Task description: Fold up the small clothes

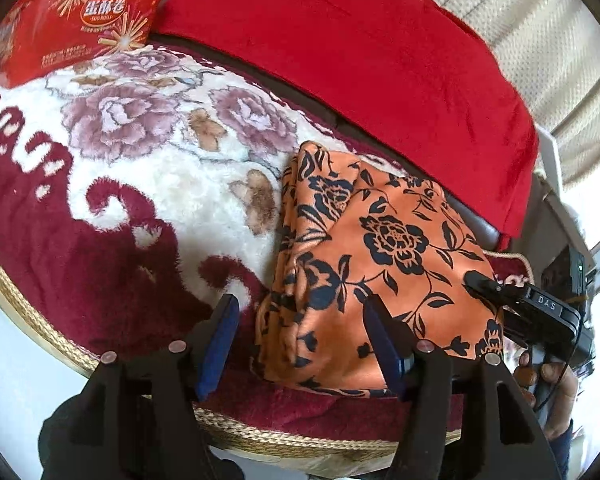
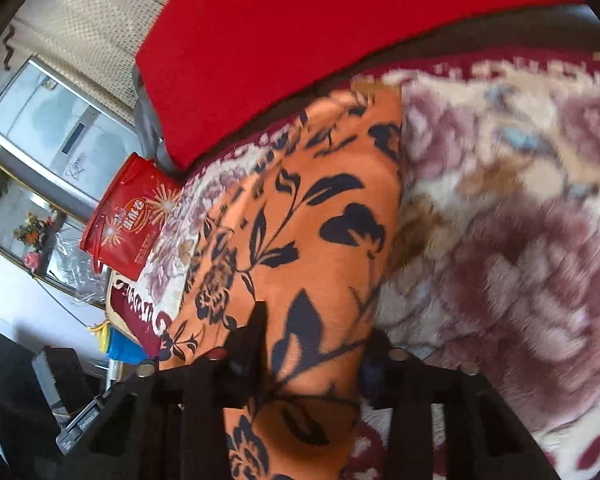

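Observation:
An orange garment with a black flower print (image 1: 380, 256) lies folded on a plush floral blanket (image 1: 140, 184). My left gripper (image 1: 300, 340) is open, its blue-padded fingers (image 1: 220, 344) spread at the garment's near left corner, with one finger over the cloth. My right gripper (image 1: 512, 300) shows at the garment's right edge, resting on the cloth. In the right wrist view the garment (image 2: 308, 232) runs between the right gripper's (image 2: 312, 344) spread fingers (image 2: 252, 340); that view is blurred.
A red snack bag (image 1: 84, 16) lies at the blanket's far left, also in the right wrist view (image 2: 128, 224). A red cushion (image 1: 360, 48) lies behind the blanket. The blanket's braided edge (image 1: 40, 320) and a white floor are close in front.

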